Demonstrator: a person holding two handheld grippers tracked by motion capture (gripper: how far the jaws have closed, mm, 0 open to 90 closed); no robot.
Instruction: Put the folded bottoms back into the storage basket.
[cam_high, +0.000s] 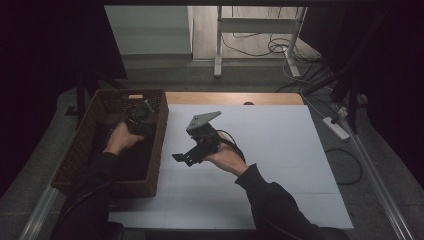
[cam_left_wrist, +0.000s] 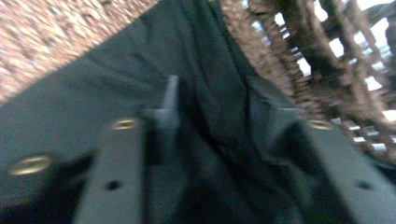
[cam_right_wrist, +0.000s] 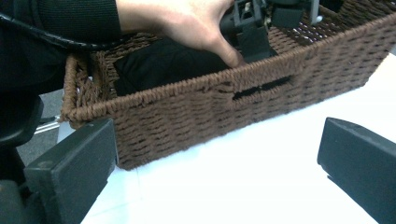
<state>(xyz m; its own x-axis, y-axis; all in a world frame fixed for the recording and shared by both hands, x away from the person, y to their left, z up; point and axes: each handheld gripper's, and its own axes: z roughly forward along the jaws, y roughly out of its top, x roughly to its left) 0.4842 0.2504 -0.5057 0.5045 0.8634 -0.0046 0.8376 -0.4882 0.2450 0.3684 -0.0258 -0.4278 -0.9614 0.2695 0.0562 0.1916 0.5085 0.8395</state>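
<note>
A brown wicker basket stands at the table's left, with a dark cloth lying in it. My left gripper is down inside the basket, pointing into it. In the left gripper view its jaws stand partly apart over the dark cloth, and creased folds run between them. Blur hides whether the pads press on the folds. My right gripper, with its grey plate on top, hangs over the white mat and faces the basket. Its jaws are wide open and empty, a short way from the basket wall.
A white mat covers the table right of the basket. The wooden table edge runs along the far side. Beyond it are white stand legs and floor cables. A power strip lies to the right on the floor.
</note>
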